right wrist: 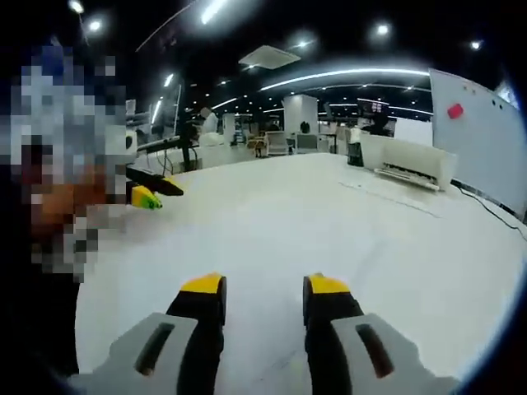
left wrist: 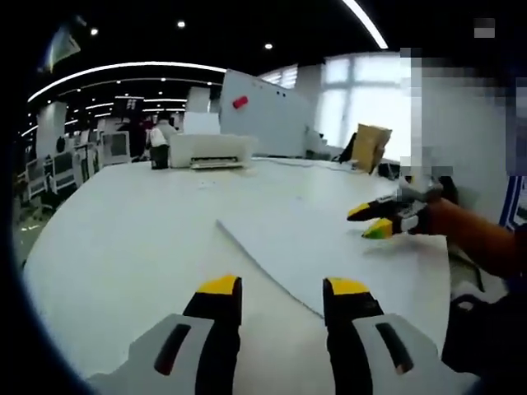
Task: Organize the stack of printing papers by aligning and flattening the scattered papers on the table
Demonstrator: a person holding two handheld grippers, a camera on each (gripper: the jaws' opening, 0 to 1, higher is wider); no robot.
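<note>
A flat stack of white printing paper (left wrist: 313, 243) lies slantwise on the white table (left wrist: 123, 239), its near corner just ahead of my left gripper's right jaw. My left gripper (left wrist: 284, 288) is open, yellow-tipped jaws wide apart, nothing between them. My right gripper (left wrist: 377, 220) comes in from the right at the stack's far right edge, held by a hand in an orange sleeve (left wrist: 486, 243); whether it touches the paper I cannot tell. In the right gripper view my right gripper (right wrist: 265, 285) is open above bare table (right wrist: 329, 230), and my left gripper (right wrist: 152, 191) shows at the left.
A white printer (left wrist: 212, 151) (right wrist: 412, 164) stands at the table's far side. Behind it leans a whiteboard (left wrist: 263, 115) (right wrist: 482, 140) with a red magnet. A cardboard box (left wrist: 370, 146) sits at the far right. A person (left wrist: 156, 140) stands beyond the table.
</note>
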